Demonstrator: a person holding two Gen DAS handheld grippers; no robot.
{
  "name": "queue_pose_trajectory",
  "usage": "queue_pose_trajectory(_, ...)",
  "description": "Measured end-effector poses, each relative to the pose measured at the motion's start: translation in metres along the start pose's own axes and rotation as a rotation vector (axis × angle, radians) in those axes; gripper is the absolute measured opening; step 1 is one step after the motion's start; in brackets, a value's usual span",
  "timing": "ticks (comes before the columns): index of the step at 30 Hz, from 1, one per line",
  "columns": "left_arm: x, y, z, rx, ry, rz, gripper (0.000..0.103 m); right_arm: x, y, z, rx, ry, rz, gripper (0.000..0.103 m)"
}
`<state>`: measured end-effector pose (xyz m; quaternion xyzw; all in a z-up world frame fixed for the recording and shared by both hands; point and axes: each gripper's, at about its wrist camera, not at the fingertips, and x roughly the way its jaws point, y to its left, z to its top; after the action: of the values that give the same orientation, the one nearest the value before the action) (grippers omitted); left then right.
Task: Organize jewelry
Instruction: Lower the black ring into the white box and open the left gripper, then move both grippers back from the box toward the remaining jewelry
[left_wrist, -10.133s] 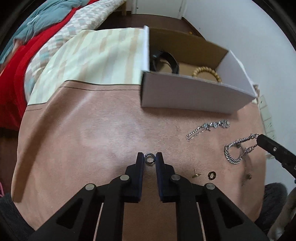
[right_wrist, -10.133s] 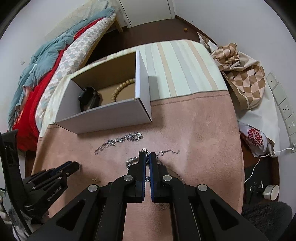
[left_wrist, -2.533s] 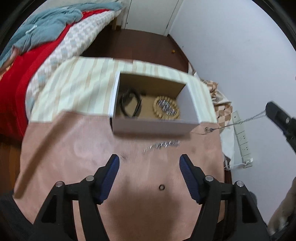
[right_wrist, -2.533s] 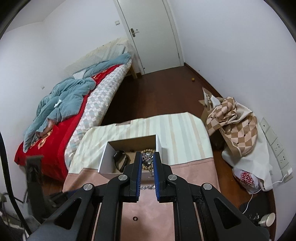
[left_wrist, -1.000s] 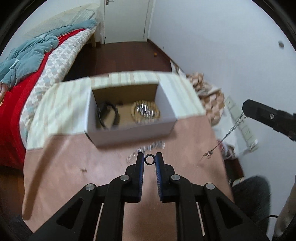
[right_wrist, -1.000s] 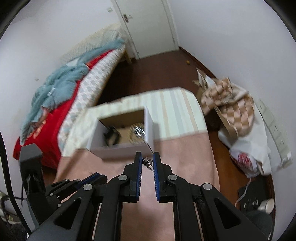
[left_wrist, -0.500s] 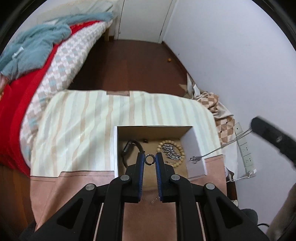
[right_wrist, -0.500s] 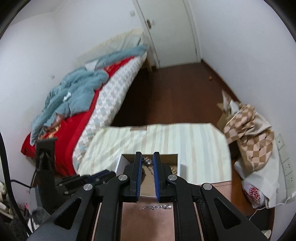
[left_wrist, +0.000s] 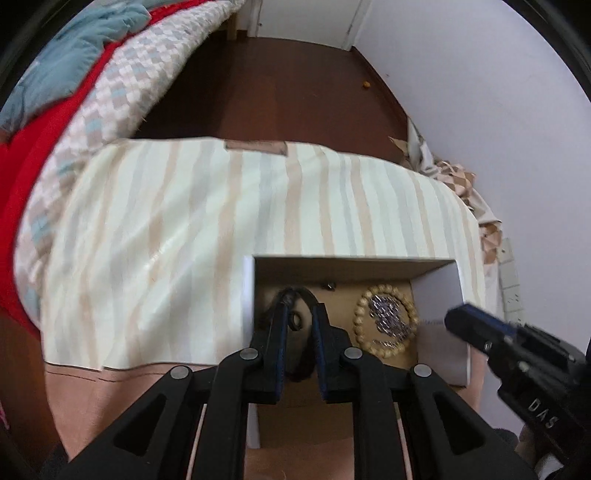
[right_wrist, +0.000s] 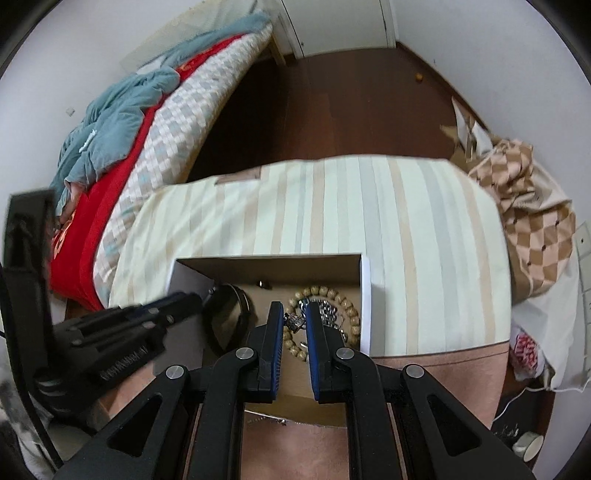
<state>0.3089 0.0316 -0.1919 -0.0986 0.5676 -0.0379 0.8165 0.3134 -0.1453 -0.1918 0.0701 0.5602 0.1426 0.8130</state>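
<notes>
An open cardboard box lies on the table. It holds a wooden bead bracelet with a silver chain heaped inside it, and a black strap. My left gripper hangs over the box's left side, shut on a small dark ring. My right gripper hangs over the bead bracelet, shut on the end of a thin silver chain. Each gripper shows in the other's view.
A striped cloth covers the table's far half and pink leather the near half. A silver chain lies on the leather before the box. A bed stands left, a checkered cloth heap right.
Both grippers have dropped closer over the open box. The left still holds the ring and the right its chain, which now hangs into the box.
</notes>
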Motion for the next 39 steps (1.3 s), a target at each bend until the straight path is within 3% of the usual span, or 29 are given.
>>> queue_pose_trajectory(2,-0.006,0.000,0.003,0.001,-0.023,0.023,0.017,0.003,-0.004,-0.001,0.005,0.023,0.002,0.019)
queue_pose_trajectory(5,-0.018,0.001,0.006,0.007,-0.062,0.074,0.056,-0.001,-0.006,-0.002,0.004,0.025,0.002,0.044)
queue_pose_trajectory(6,-0.023,0.002,0.006,0.005,-0.081,0.090,0.072,-0.004,-0.006,-0.003,0.000,0.021,-0.002,0.047)
queue_pose_trajectory(11,-0.038,0.007,0.000,0.019,-0.144,0.183,0.076,-0.019,-0.002,-0.007,-0.028,0.007,-0.042,0.067)
queue_pose_trajectory(13,-0.043,0.010,-0.009,0.024,-0.161,0.215,0.097,-0.021,0.001,-0.012,-0.048,0.006,-0.089,0.078)
queue_pose_trajectory(14,-0.045,0.011,-0.012,0.026,-0.167,0.228,0.101,-0.022,0.001,-0.014,-0.056,0.005,-0.105,0.085)
queue_pose_trajectory(19,-0.048,0.013,-0.041,0.038,-0.180,0.292,0.103,-0.019,0.004,-0.033,-0.080,0.022,-0.204,0.102)
queue_pose_trajectory(29,-0.068,0.011,-0.075,0.031,-0.201,0.314,0.103,-0.025,0.008,-0.060,-0.069,0.004,-0.247,0.102)
queue_pose_trajectory(39,-0.122,-0.002,-0.092,0.040,-0.303,0.306,0.103,-0.076,0.021,-0.071,-0.070,-0.098,-0.270,0.102)
